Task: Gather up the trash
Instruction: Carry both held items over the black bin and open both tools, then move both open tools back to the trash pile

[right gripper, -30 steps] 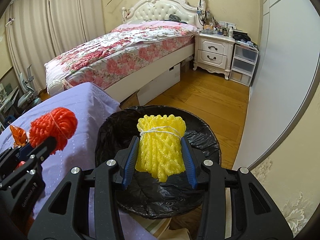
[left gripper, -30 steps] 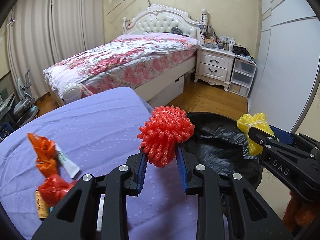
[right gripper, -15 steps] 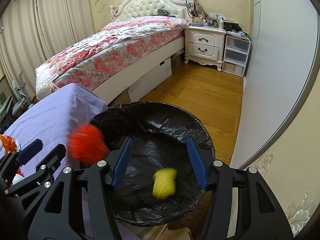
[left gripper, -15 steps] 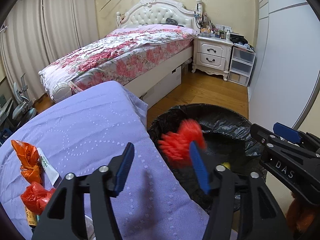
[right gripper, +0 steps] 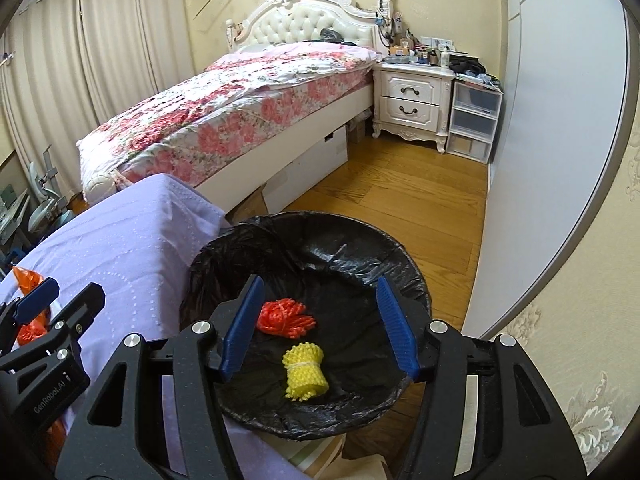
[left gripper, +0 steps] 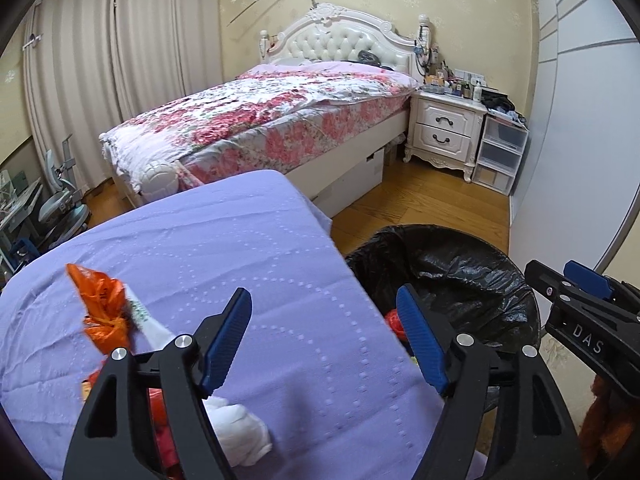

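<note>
A bed (right gripper: 240, 104) with a floral cover fills the far side of the room, a nightstand (right gripper: 412, 100) beside its headboard. Nearer, a desk (left gripper: 192, 248) under a lilac cloth stands just beside a bin (right gripper: 408, 276) lined with a black bag. The left gripper (left gripper: 324, 336) hovers over the desk's edge, its fingers (left gripper: 228, 332) spreading wider with nothing between them. The right gripper (right gripper: 318, 324) hangs over the bin, its fingers (right gripper: 396, 324) also opening and empty. A red foam net (right gripper: 284, 318) and a yellow foam net (right gripper: 304, 372) lie on the bin's floor, close together. An orange bag (left gripper: 102, 308) and a white wad (left gripper: 240, 428) lie on the desk.
</note>
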